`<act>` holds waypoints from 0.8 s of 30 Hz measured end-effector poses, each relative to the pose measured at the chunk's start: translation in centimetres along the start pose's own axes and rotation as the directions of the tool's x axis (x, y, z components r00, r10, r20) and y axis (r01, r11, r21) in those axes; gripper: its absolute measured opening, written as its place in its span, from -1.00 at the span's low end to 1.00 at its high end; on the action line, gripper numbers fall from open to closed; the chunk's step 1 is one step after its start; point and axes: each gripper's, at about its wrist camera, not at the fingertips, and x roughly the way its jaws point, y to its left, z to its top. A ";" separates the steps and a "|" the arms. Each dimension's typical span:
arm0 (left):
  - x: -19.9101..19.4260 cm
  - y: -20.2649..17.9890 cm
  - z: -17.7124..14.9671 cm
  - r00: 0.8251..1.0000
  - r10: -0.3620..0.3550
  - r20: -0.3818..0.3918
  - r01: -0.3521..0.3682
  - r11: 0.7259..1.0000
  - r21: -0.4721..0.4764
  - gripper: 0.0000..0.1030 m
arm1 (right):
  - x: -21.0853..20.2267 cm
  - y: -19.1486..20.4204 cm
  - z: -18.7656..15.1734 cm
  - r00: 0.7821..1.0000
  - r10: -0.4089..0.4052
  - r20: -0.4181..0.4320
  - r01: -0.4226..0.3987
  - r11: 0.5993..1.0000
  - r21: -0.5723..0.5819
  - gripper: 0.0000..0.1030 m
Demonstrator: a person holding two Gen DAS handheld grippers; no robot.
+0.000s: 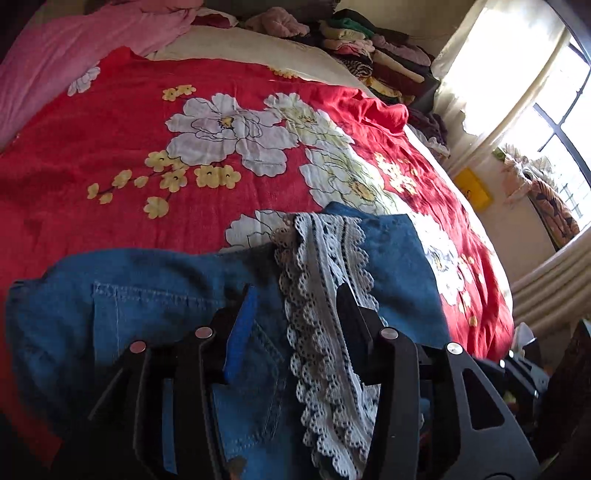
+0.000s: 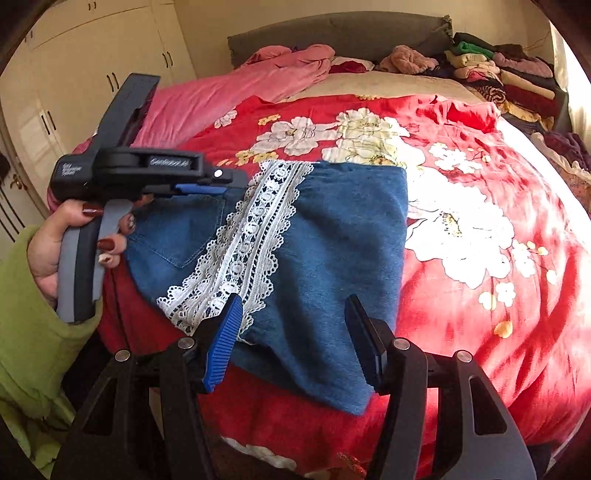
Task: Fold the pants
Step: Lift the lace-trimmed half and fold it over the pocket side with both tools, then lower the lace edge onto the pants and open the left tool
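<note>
Blue denim pants (image 2: 332, 251) with a white lace side stripe (image 2: 251, 236) lie folded in a compact block on the red flowered bedspread (image 2: 480, 295). They also show in the left wrist view (image 1: 147, 302), with the lace stripe (image 1: 325, 295) running between my left fingers. My left gripper (image 1: 297, 299) is open just above the pants near the back pocket; it also shows in the right wrist view (image 2: 221, 182), held over the pants' left edge. My right gripper (image 2: 293, 314) is open and empty above the near edge of the pants.
A pink blanket (image 2: 240, 92) lies crumpled at the head of the bed. A stack of folded clothes (image 2: 498, 70) sits at the far right corner by the grey headboard (image 2: 332, 33). Cream wardrobes (image 2: 74, 66) stand to the left. A bright window (image 1: 517, 74) is to the right.
</note>
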 end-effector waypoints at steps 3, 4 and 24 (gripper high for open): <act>-1.3 -2.5 -2.6 0.999 -0.017 -0.030 0.020 0.994 0.109 -0.30 | -0.7 -1.4 -0.2 0.999 -0.034 0.006 0.034 0.998 0.044 0.09; -1.4 -3.3 -3.4 0.999 -0.019 -0.040 0.024 0.989 0.146 -0.30 | -0.8 -2.1 -0.3 0.999 -0.047 0.005 0.047 0.997 0.068 0.09; -1.6 -5.7 -9.0 0.992 0.014 -0.122 0.024 0.953 0.302 -0.82 | -0.8 -0.1 -0.2 1.000 -0.014 -0.013 0.014 0.999 0.030 0.09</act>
